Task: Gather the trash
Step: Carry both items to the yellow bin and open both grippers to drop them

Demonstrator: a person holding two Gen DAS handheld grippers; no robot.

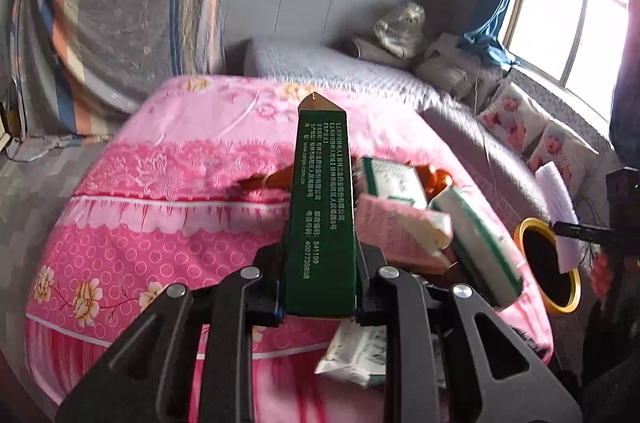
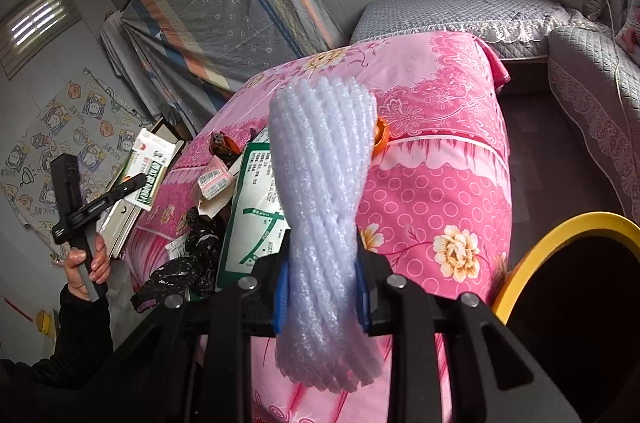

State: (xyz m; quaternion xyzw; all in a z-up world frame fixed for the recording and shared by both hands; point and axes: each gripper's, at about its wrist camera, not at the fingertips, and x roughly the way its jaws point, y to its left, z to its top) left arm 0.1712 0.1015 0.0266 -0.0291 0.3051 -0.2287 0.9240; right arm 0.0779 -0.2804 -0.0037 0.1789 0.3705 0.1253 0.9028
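My left gripper (image 1: 320, 283) is shut on a long green box (image 1: 322, 207) with white print, held above the pink flowered cloth (image 1: 160, 183). It also shows far left in the right wrist view (image 2: 120, 191), still gripping the green box (image 2: 150, 179). My right gripper (image 2: 320, 295) is shut on a white foam net sleeve (image 2: 324, 191), close to the yellow-rimmed black bin (image 2: 560, 235). In the left wrist view the foam sleeve (image 1: 560, 215) hangs over the bin (image 1: 560, 303). More trash lies on the cloth: green-and-white boxes (image 1: 476, 239), a pink carton (image 1: 400, 231), a white packet (image 1: 356, 355).
A black plastic bag (image 2: 184, 263) and orange peel (image 2: 380, 137) lie among the trash. A grey quilted bed (image 1: 340, 67) with pillows stands behind, under a bright window (image 1: 568, 7). Striped cloth (image 1: 100, 23) hangs at the left wall.
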